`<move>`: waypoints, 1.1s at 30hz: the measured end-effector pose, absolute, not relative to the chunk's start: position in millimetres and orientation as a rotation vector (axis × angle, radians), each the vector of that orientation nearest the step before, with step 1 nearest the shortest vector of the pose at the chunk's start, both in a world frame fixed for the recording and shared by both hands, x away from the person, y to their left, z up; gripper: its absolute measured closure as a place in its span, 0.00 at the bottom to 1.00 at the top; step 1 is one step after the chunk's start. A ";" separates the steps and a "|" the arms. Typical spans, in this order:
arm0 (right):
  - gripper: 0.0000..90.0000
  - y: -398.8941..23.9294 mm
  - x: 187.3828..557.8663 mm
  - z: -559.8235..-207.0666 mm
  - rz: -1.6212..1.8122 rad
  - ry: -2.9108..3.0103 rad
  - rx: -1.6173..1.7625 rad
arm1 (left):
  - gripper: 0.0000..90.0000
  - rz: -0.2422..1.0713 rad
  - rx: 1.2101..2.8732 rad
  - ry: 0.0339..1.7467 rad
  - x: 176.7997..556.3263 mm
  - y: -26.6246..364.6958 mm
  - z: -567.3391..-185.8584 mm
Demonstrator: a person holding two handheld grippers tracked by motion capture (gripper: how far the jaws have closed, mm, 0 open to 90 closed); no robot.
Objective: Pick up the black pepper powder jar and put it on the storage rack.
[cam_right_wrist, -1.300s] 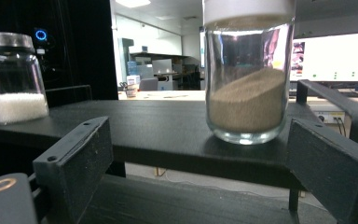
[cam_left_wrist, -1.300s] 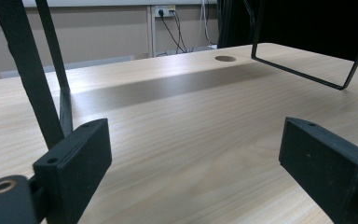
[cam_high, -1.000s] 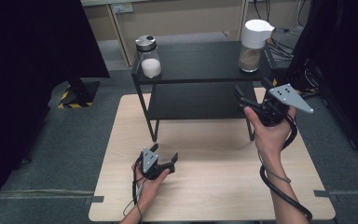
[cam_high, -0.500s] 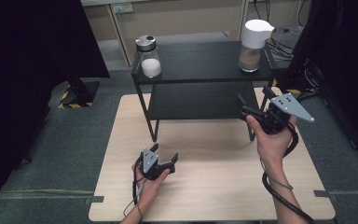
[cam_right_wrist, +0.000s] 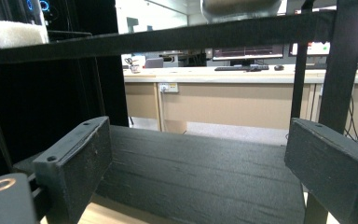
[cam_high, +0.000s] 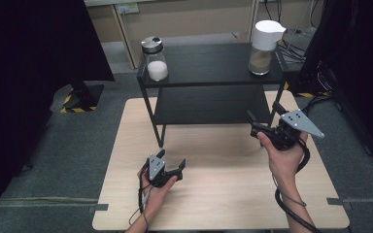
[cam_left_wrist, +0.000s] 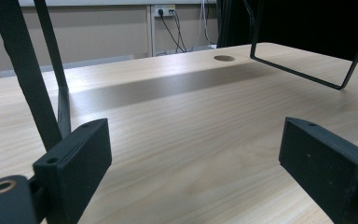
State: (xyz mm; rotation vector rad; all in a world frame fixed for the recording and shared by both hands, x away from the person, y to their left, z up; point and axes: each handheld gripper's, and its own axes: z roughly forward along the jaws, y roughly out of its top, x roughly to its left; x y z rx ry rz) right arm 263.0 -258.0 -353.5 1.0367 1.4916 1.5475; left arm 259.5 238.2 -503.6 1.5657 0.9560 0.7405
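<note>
Right gripper raised toward shelf

Black shelf on pale wood table; jars hold white and brown.

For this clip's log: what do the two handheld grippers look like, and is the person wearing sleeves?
Both grippers are black with two flat, blocky black jaws that have small screw holes. The left gripper and the right gripper each carry a grey three-cornered plate with dark dots on top. A black cable trails from each along the forearm. No sleeves show; the forearms are bare.
</note>
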 end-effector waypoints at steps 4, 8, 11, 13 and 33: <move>0.09 -259.3 260.7 -358.8 1.545 1.497 1.042 | 0.09 0.742 1.565 0.955 259.4 237.9 -503.8; 0.09 -260.6 258.5 -364.3 1.544 1.504 1.052 | 0.09 0.740 1.562 0.956 259.3 238.2 -504.1; 0.09 -262.2 257.1 -369.2 1.543 1.507 1.062 | 0.09 0.741 1.562 0.955 259.3 238.2 -504.2; 0.09 -263.1 255.9 -372.7 1.541 1.511 1.069 | 0.09 0.742 1.563 0.954 259.3 238.0 -504.1; 0.09 -266.2 248.7 -413.9 1.529 1.562 1.141 | 0.09 0.745 1.566 0.952 259.1 237.8 -504.0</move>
